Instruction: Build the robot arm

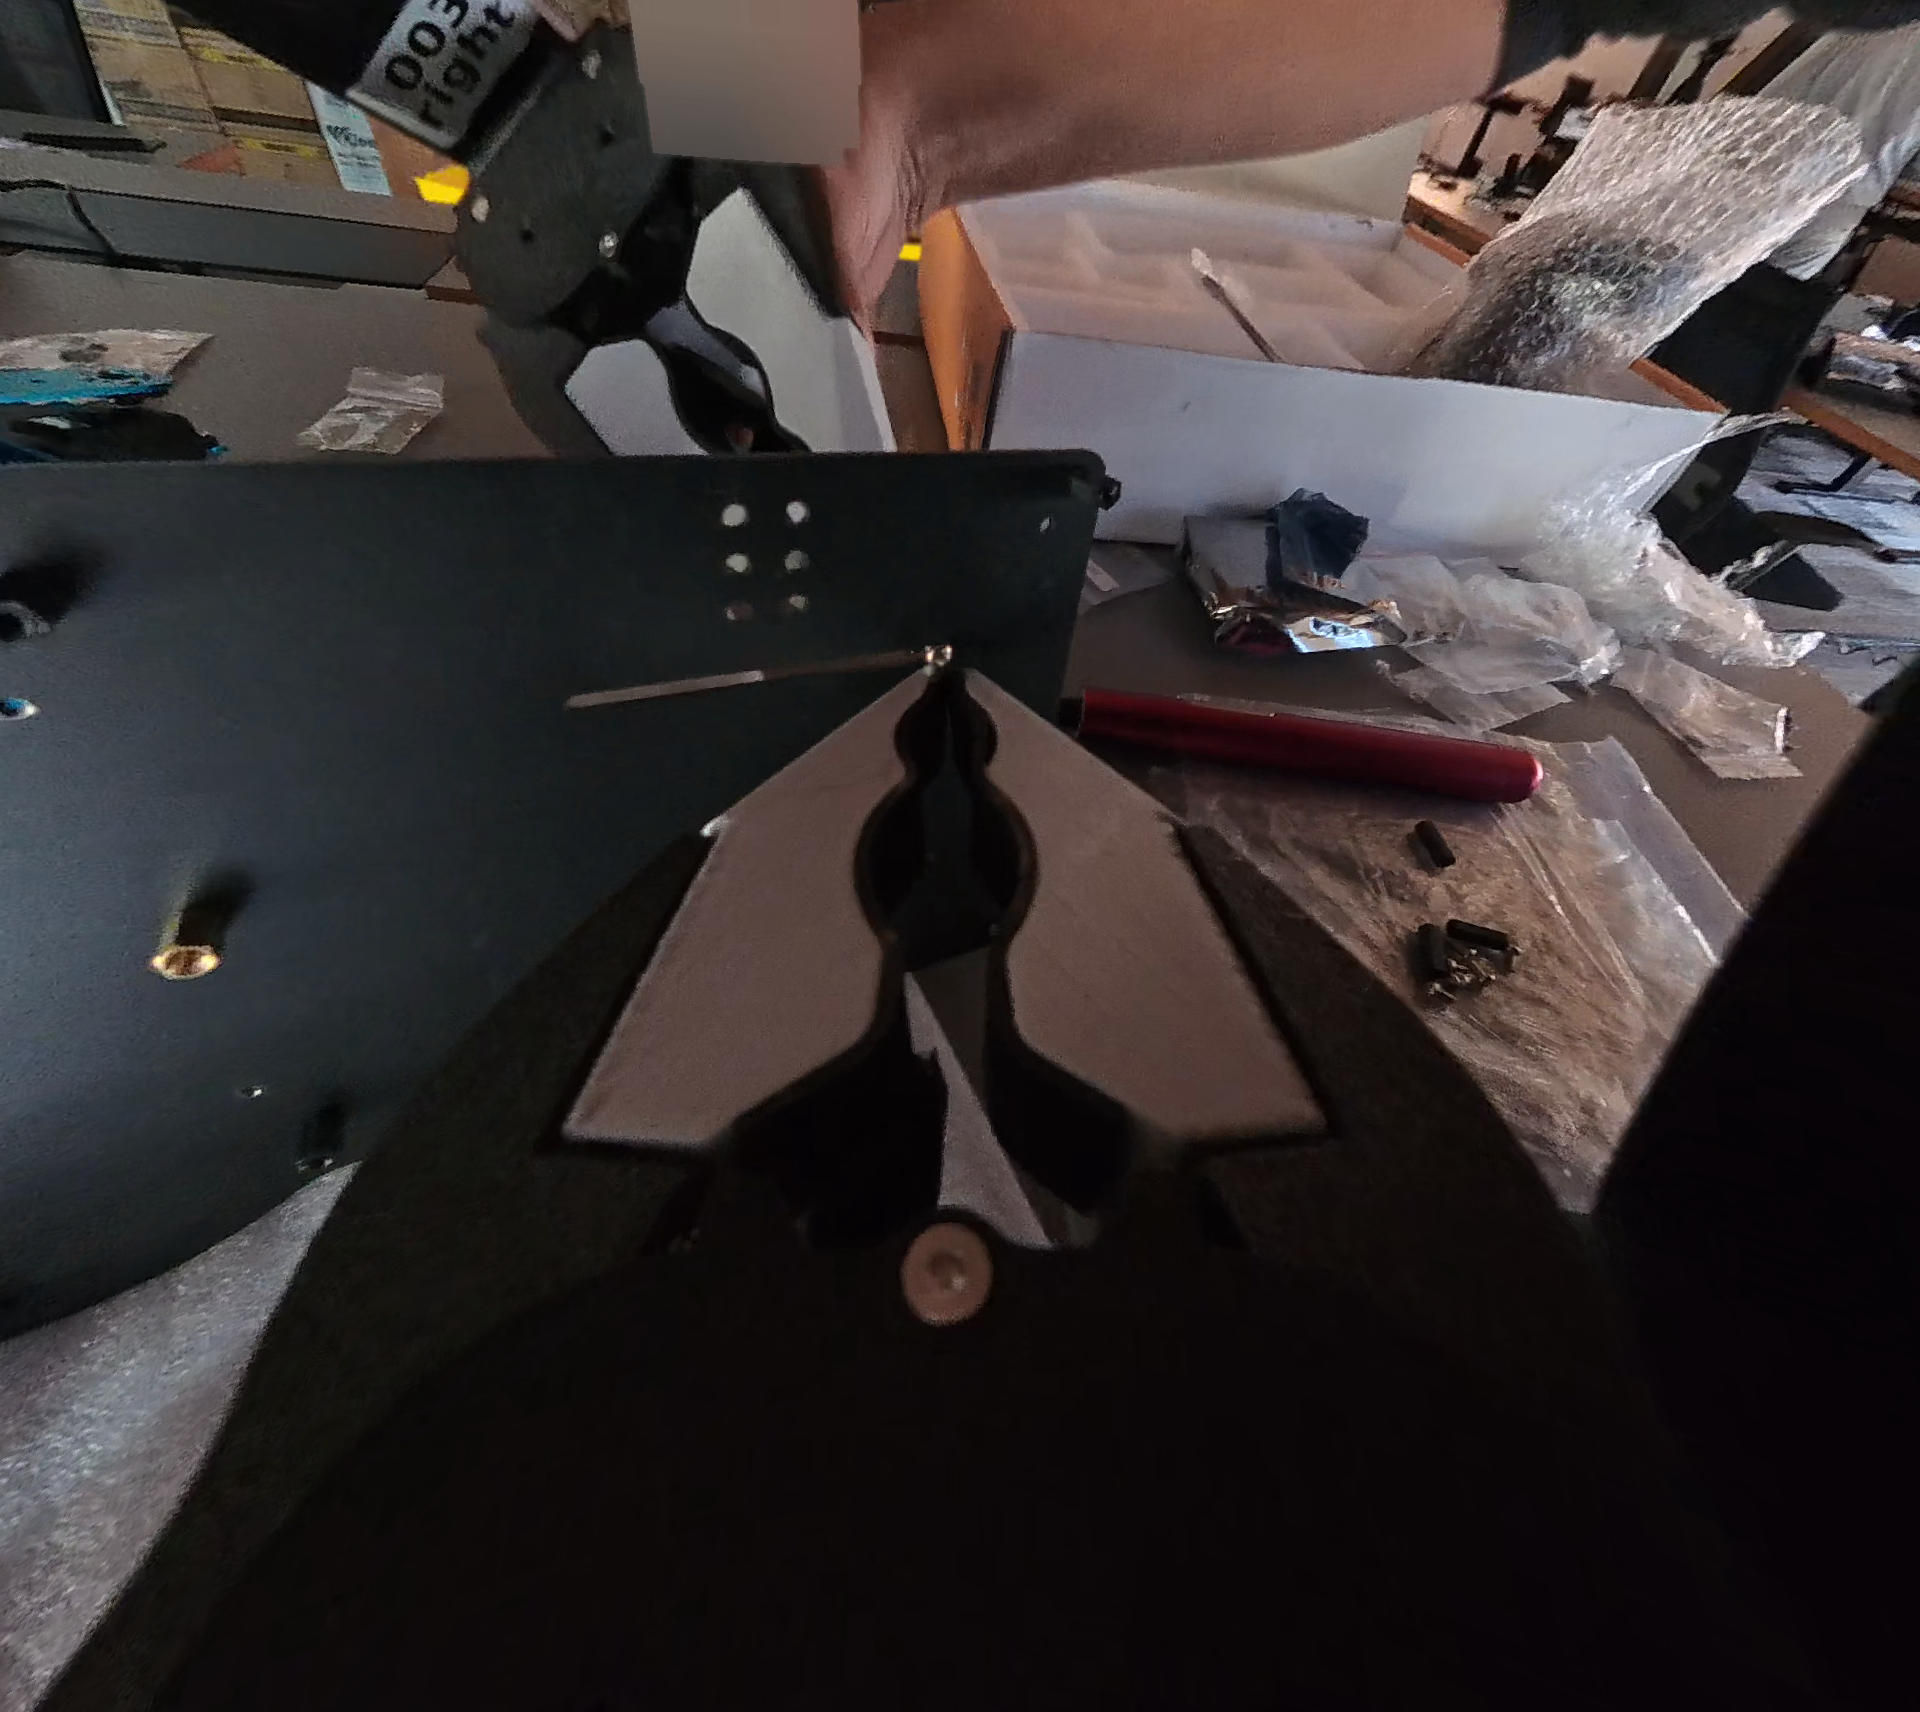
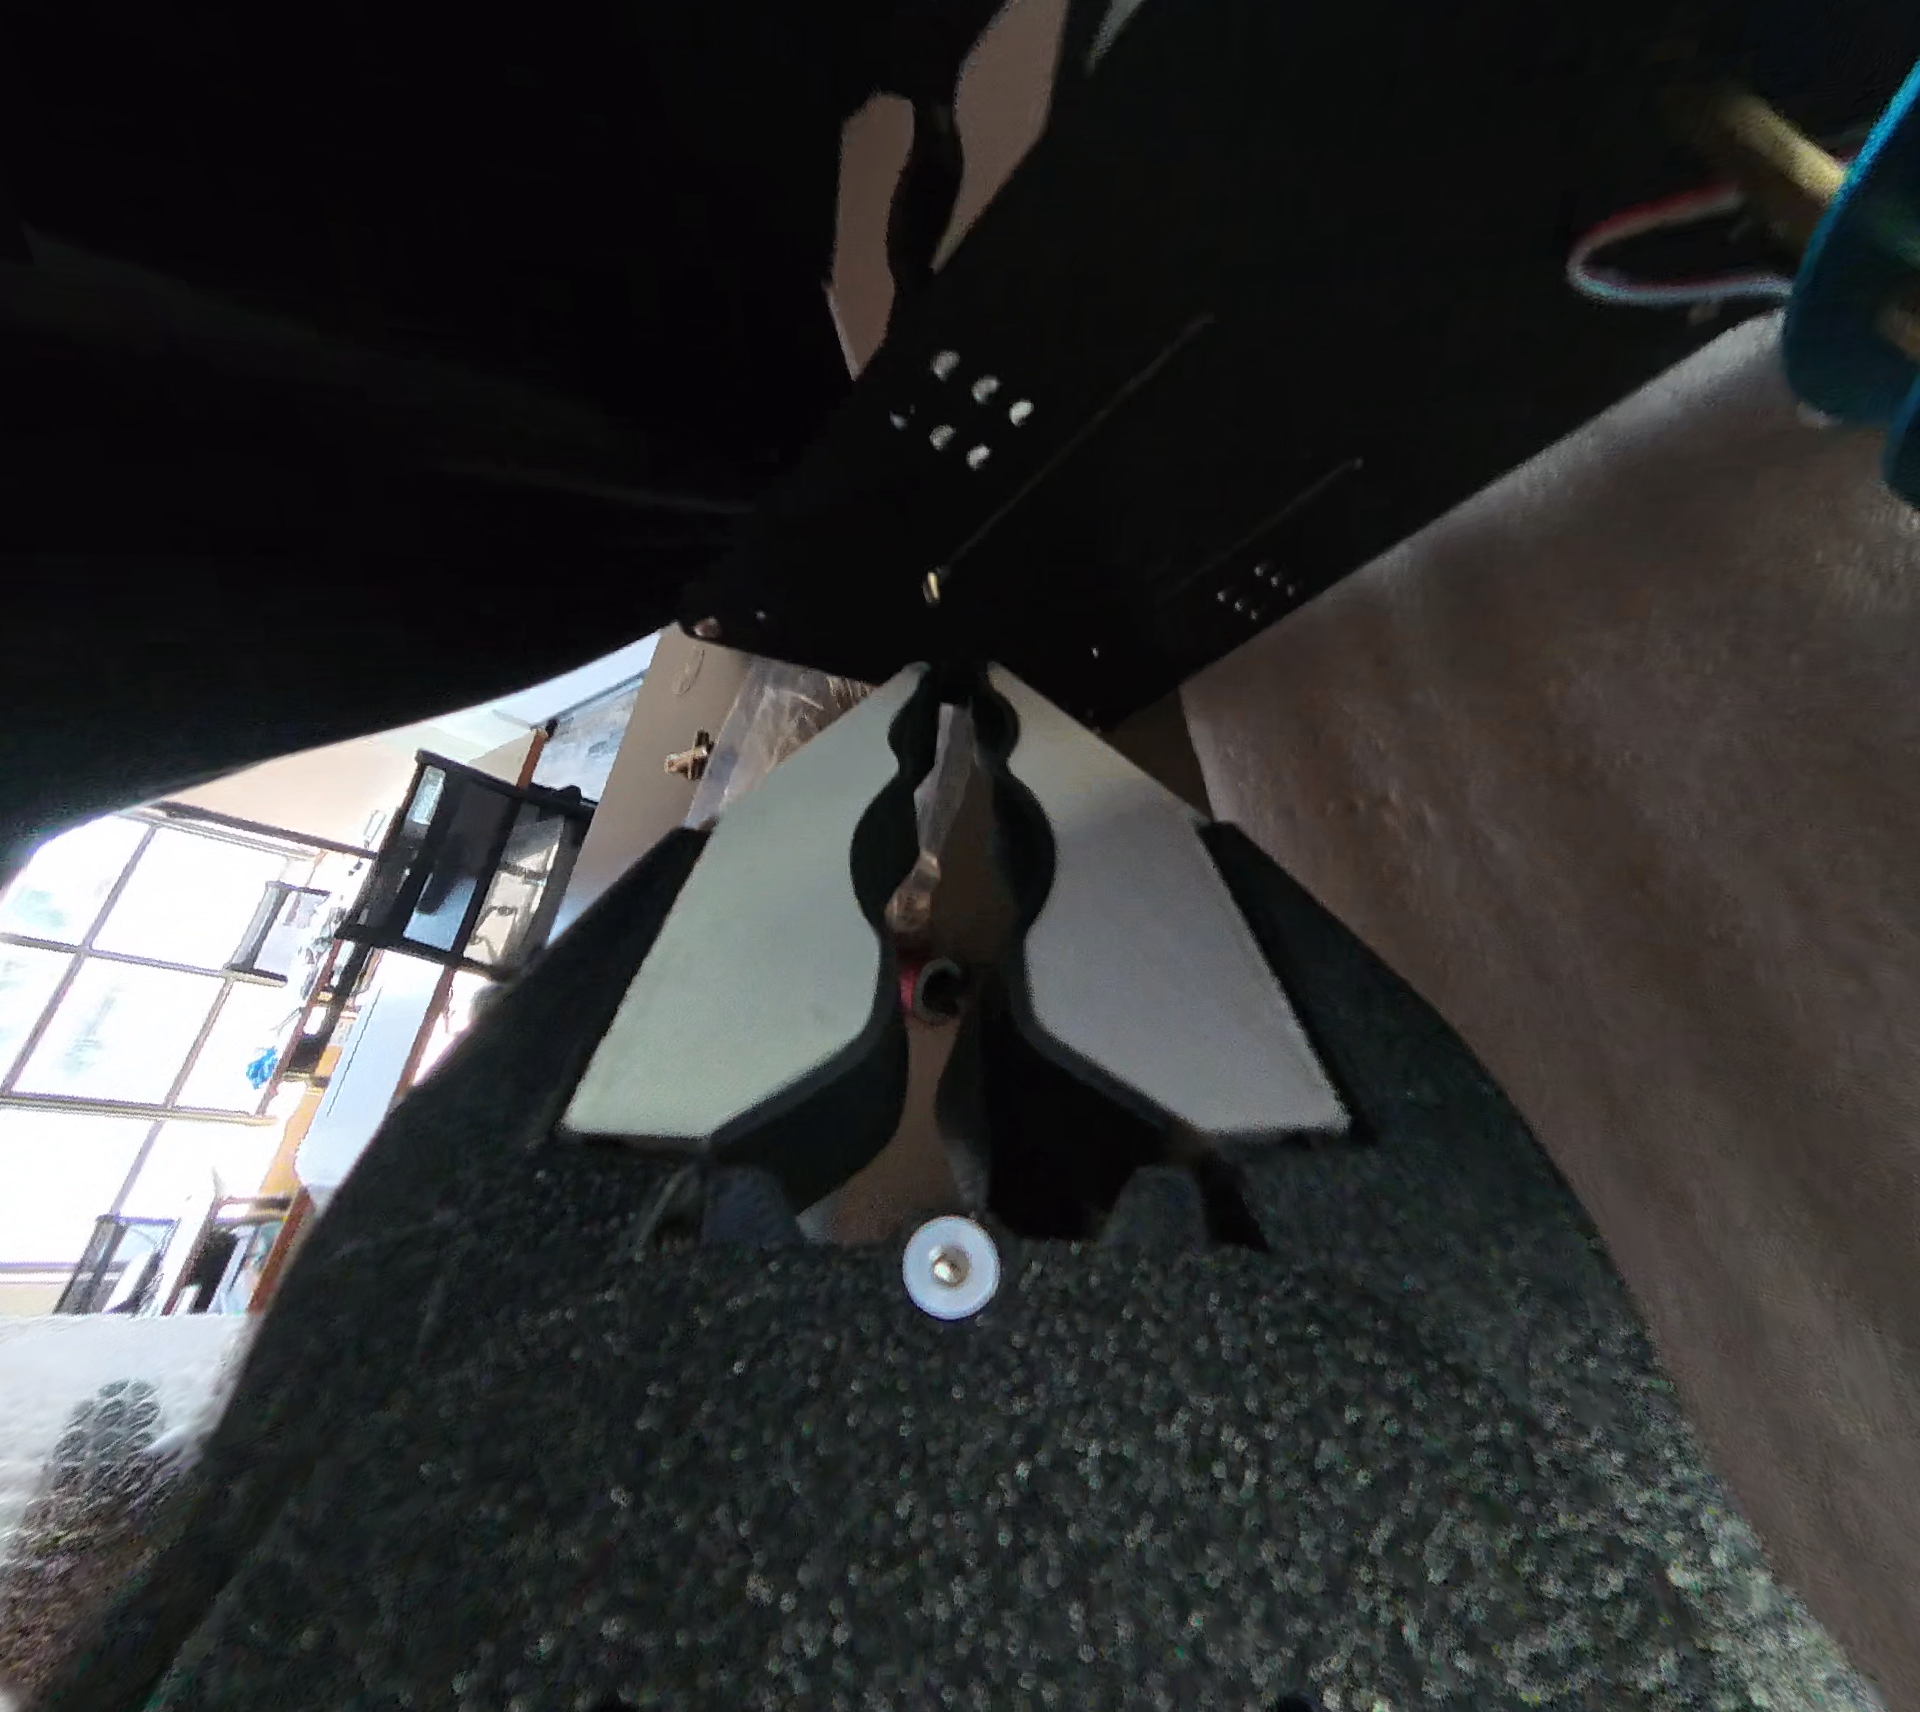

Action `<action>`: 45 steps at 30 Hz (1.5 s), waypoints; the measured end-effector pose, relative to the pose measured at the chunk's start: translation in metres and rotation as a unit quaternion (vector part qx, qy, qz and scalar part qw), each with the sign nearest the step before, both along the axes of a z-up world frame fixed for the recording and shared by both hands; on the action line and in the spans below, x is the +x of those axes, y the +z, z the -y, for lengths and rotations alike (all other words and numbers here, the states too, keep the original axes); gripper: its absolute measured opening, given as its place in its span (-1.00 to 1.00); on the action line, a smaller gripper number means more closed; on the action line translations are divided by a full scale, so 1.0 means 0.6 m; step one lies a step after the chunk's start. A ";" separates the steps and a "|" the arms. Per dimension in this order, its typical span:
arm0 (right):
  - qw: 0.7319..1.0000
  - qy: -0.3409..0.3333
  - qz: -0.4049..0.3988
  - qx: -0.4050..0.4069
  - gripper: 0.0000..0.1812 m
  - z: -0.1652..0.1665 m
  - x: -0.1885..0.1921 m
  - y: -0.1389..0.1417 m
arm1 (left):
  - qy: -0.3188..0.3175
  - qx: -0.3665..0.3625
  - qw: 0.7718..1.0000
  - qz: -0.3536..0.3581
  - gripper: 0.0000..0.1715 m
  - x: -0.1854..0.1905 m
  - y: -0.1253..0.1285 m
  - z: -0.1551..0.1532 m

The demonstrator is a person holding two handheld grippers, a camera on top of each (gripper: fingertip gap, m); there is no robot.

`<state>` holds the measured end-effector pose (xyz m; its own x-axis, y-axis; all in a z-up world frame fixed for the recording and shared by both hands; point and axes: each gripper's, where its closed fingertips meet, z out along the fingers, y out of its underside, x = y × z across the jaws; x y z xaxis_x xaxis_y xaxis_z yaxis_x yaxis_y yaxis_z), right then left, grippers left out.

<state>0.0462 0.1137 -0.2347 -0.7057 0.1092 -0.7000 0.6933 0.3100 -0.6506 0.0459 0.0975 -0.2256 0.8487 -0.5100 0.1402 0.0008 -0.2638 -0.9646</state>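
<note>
Both claws look closed: the left claw (image 1: 940, 675) pinches the black plate's (image 1: 416, 727) slot screw (image 1: 937, 654), while the right claw (image 2: 951, 686) seemingly grips its far edge.

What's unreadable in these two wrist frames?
- Left wrist view: the right gripper tips are hidden behind the black plate.
- Left wrist view: the small screw at the left gripper is too small to tell whether it is held.
- Right wrist view: the plate's upper side is lost in shadow.
</note>
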 end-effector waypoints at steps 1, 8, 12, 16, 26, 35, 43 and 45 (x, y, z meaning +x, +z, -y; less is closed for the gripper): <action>1.000 -0.002 -0.004 -0.012 -0.95 0.002 -0.001 0.004 | -0.002 0.000 1.000 0.005 -1.00 0.000 0.002 0.001; 0.999 -0.015 0.000 -0.051 -0.96 0.004 -0.009 0.006 | -0.010 -0.007 1.000 0.012 -1.00 0.008 -0.002 -0.005; 0.998 -0.009 -0.004 -0.059 -0.96 0.009 -0.008 0.008 | -0.014 -0.003 1.000 0.012 -1.00 0.009 -0.001 -0.006; 0.998 -0.005 -0.005 -0.059 -0.96 0.010 -0.006 0.008 | -0.015 -0.004 1.000 0.012 -1.00 0.009 0.000 -0.007; 0.996 -0.007 0.006 -0.084 -0.96 0.012 -0.007 0.014 | -0.019 -0.003 1.000 0.010 -1.00 0.009 0.000 -0.007; 0.995 -0.003 0.050 -0.083 -0.95 0.014 0.001 0.005 | -0.015 -0.001 1.000 0.002 -1.00 0.008 0.000 -0.008; 0.993 0.001 0.095 -0.077 -0.96 0.017 0.001 0.003 | -0.015 0.000 1.000 -0.004 -1.00 0.006 0.001 -0.009; 0.995 0.006 0.078 -0.067 -0.95 0.017 0.001 0.002 | -0.015 -0.001 1.000 -0.003 -1.00 0.006 0.001 -0.009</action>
